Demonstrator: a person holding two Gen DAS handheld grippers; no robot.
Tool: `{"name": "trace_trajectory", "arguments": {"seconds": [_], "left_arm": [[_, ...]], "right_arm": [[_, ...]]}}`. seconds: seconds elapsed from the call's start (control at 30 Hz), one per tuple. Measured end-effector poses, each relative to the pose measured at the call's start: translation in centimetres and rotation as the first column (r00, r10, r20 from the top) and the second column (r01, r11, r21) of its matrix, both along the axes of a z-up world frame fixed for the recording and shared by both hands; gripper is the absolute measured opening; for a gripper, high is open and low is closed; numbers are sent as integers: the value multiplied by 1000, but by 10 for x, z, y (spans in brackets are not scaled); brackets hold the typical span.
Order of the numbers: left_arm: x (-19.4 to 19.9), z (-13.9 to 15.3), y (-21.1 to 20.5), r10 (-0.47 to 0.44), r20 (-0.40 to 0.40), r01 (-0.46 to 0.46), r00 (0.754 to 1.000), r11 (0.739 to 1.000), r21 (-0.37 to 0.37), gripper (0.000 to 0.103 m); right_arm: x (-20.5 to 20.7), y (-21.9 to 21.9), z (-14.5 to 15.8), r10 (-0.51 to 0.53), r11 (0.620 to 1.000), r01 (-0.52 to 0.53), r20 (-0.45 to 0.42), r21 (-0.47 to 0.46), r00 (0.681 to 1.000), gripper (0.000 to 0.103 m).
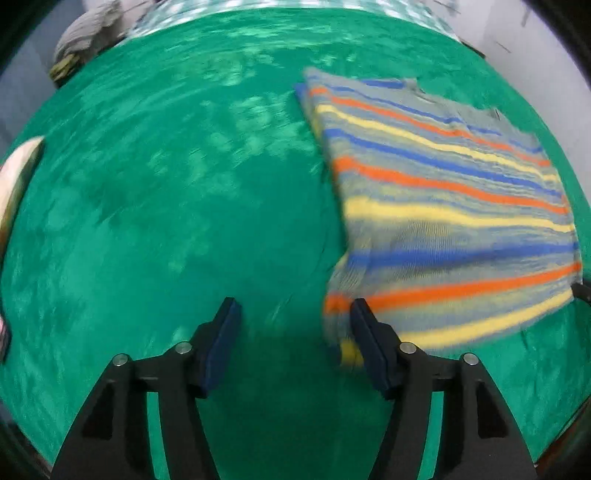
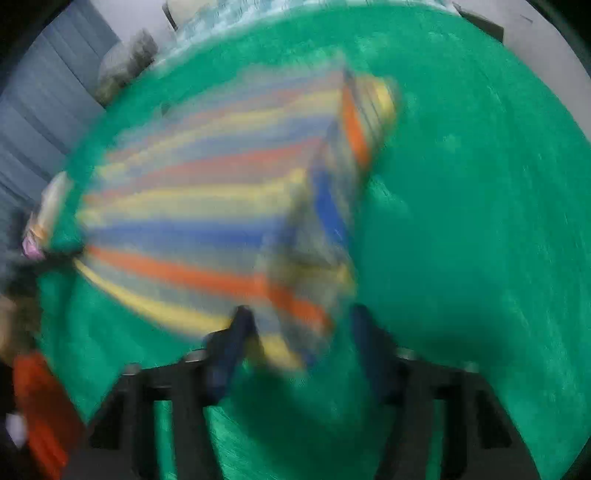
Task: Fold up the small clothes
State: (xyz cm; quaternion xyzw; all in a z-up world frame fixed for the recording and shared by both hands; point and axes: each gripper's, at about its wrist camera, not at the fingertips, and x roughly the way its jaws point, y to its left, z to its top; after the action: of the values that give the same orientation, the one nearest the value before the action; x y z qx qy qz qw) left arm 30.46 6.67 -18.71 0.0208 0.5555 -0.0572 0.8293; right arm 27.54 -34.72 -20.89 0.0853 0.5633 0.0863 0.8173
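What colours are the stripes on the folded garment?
Orange, yellow and blue stripes on grey garment; clearest in the left wrist view.

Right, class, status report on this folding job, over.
Left hand-held gripper open, nothing between its jaws. Right hand-held gripper open, garment corner between the jaws, view blurred. Striped garment on green cloth. Nothing in the way.

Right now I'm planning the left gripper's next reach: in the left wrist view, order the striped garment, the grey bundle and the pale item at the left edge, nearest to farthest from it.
1. Striped garment: beside the left gripper, its corner at the right finger.
2. Pale item: far left edge of the green cloth.
3. Grey bundle: top left, past the cloth's far edge.
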Motion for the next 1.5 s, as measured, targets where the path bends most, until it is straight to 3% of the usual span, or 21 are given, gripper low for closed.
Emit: {"name": "trace_trajectory", "arguments": {"seconds": [0.1,0.17,0.23,0.3,0.37,0.43,0.47,0.5,0.53,0.6,1.5], "left_arm": [[-30,13,8,7,32,-4,999,996,-93,80],[-50,20,6,15,86,-4,996,992,-123,89],[-66,22,2,31,172,-12,985,994,-110,96],[-70,20,7,64,221,-47,973,995,-84,97],[-62,16,7,106,233,-95,967,994,-58,97],[-58,-8,17,167,208,-164,964,986,-32,97],[-60,-18,20,172,201,-168,964,985,-35,100],[-72,-23,23,149,263,-138,953,989,-57,102],[-77,-25,24,143,293,-131,945,989,-62,102],[-73,-26,23,139,284,-132,949,990,-45,103],[-66,-33,13,141,310,-123,940,989,-77,103]], "right_arm": [[-34,-7,21,-61,998,61,52,-3,997,52],[-57,-13,34,-103,995,101,124,20,987,73],[-79,-16,43,-149,988,156,211,-20,966,78],[-94,-22,43,-210,958,257,302,-127,930,82],[-92,-32,34,-273,918,345,319,-197,908,91],[-81,-36,22,-303,909,370,306,-191,902,96],[-76,-39,11,-310,909,370,277,-195,909,103],[-72,-39,-3,-312,906,361,229,-221,922,103],[-70,-34,-13,-295,901,352,237,-252,926,103],[-73,-24,-7,-272,889,354,285,-292,919,103],[-62,-27,-19,-279,895,355,283,-268,918,103]]}}
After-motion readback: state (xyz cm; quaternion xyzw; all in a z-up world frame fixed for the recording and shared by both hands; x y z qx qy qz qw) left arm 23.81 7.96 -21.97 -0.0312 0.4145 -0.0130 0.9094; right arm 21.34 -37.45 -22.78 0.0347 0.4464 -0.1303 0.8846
